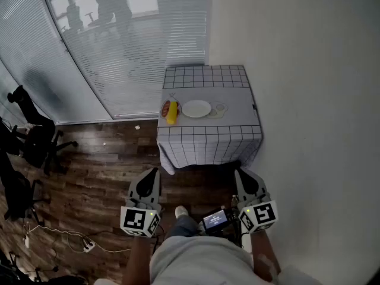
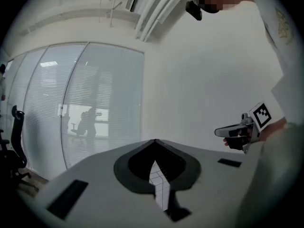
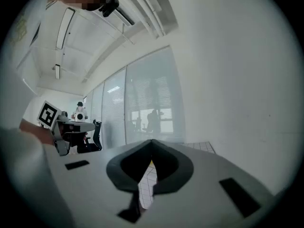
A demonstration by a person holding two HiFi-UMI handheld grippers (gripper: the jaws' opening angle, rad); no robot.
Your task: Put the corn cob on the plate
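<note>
A yellow corn cob (image 1: pixel 171 113) lies on the left part of a small table (image 1: pixel 234 97) covered in a white grid-pattern cloth, beside something red. A white plate (image 1: pixel 196 108) sits just right of it, mid-table. My left gripper (image 1: pixel 152 174) and right gripper (image 1: pixel 241 176) are both shut and empty, held level and well short of the table, close to the person's body. In the left gripper view the right gripper (image 2: pixel 227 132) shows at the right. In the right gripper view the left gripper (image 3: pixel 84 126) shows at the left.
A white wall runs along the table's right side. Glass panels with blinds (image 1: pixel 119 46) stand behind and to the left. Office chairs (image 1: pixel 32 135) and a cable (image 1: pixel 71 236) lie on the wooden floor at left. A small pale round thing (image 1: pixel 219 108) lies right of the plate.
</note>
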